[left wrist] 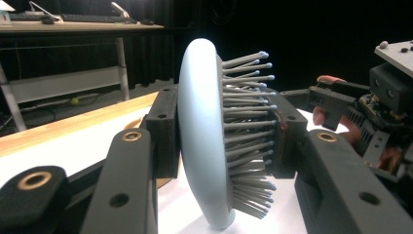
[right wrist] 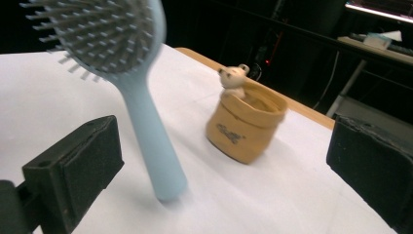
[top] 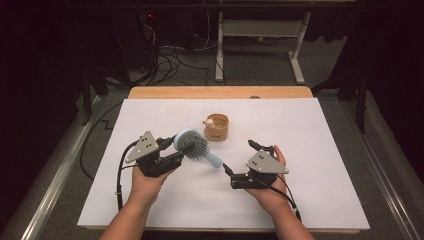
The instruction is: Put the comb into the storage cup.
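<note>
The left gripper (top: 172, 145) clamps the pale blue plastic hairbrush (top: 192, 142) by its head, handle slanting lower right toward the right gripper's (top: 240, 157) spread jaws.

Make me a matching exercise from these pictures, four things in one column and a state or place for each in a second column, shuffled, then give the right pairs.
Things:
1. hairbrush
2. left gripper
3. right gripper
4. tan pouch

States or places:
A. jaws apart, nothing between them
B. stands on the white table cover, a small bear figure at its rim
C. clamped by its head, handle pointing toward the other gripper
D. jaws shut on the brush head

Pairs: 1-C, 2-D, 3-A, 4-B
</note>
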A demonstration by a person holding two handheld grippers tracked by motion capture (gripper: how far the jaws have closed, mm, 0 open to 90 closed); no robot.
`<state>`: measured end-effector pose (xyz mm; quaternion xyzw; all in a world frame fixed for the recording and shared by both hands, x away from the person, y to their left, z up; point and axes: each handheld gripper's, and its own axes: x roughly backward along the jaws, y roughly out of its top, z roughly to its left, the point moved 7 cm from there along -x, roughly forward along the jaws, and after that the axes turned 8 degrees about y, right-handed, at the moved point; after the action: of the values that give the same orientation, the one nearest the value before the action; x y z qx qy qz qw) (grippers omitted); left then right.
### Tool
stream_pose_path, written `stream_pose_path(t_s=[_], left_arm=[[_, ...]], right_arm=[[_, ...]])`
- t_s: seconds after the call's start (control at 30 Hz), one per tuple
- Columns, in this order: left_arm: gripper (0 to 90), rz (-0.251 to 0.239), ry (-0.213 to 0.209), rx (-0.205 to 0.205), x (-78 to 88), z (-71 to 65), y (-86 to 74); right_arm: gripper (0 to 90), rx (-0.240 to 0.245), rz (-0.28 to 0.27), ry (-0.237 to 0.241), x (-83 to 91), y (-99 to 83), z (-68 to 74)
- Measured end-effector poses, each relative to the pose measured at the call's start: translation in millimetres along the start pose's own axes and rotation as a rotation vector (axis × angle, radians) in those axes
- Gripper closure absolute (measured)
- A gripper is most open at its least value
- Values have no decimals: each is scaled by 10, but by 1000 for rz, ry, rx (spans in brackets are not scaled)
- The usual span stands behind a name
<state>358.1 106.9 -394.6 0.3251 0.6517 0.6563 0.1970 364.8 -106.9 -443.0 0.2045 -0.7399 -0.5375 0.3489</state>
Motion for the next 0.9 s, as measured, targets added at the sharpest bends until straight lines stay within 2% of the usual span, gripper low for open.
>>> stream_pose_path(t_s=[0.3, 0.6, 0.7, 0.9], left_arm=[[569, 6, 34, -23, 70, 68, -5], [570, -2, 65, -17, 148, 165, 27], [570, -11, 78, -17, 184, 202, 43], [570, -16, 99, -10, 220, 284, 57]], right_arm=[[1, -54, 8, -49, 183, -159, -228], [1, -107, 36, -99, 362, -357, -439], [1, -145, 29, -115, 444, -417, -521], [1, -178, 40, -143, 554, -534, -632]])
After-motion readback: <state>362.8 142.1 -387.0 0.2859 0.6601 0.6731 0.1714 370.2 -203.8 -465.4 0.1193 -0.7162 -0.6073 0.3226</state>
